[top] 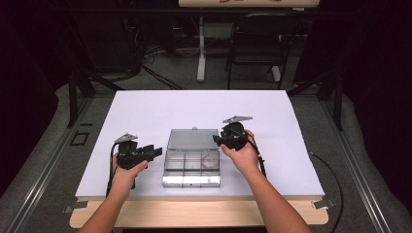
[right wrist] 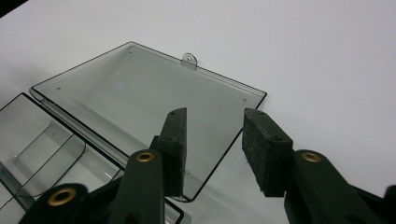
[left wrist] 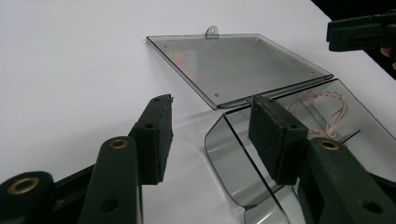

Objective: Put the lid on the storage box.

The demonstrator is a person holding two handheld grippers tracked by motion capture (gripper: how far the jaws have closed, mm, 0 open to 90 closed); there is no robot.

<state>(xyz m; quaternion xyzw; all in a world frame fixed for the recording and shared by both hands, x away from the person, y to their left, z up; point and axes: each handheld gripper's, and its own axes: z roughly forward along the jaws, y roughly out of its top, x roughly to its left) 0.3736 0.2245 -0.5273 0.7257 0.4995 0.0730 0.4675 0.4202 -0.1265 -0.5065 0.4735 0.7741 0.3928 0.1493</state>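
Clear plastic, smoke-tinted — the compartment box [top: 191, 169] lay open near the front middle of the white table [top: 145, 111], its lid [top: 193, 139] folded flat on the tabletop behind the tray and hinged to it. A small hang tab [left wrist: 212, 31] stuck out from the lid's far edge. In one far compartment on the right side lay a coil of pink and white wire [left wrist: 327, 107].

My left gripper [top: 154, 150] sat just off the tray's left wall, its jaws parted and gripping nothing; in the left gripper view one pad [left wrist: 271, 135] stood over the tray's rounded corner, the other over bare table. My right gripper [top: 217, 141] hovered at the lid's right edge — jaws apart too, nothing between the pads [right wrist: 264, 149].

Around the box the white surface lay bare out to every table edge, with wide room on both sides and behind the lid.
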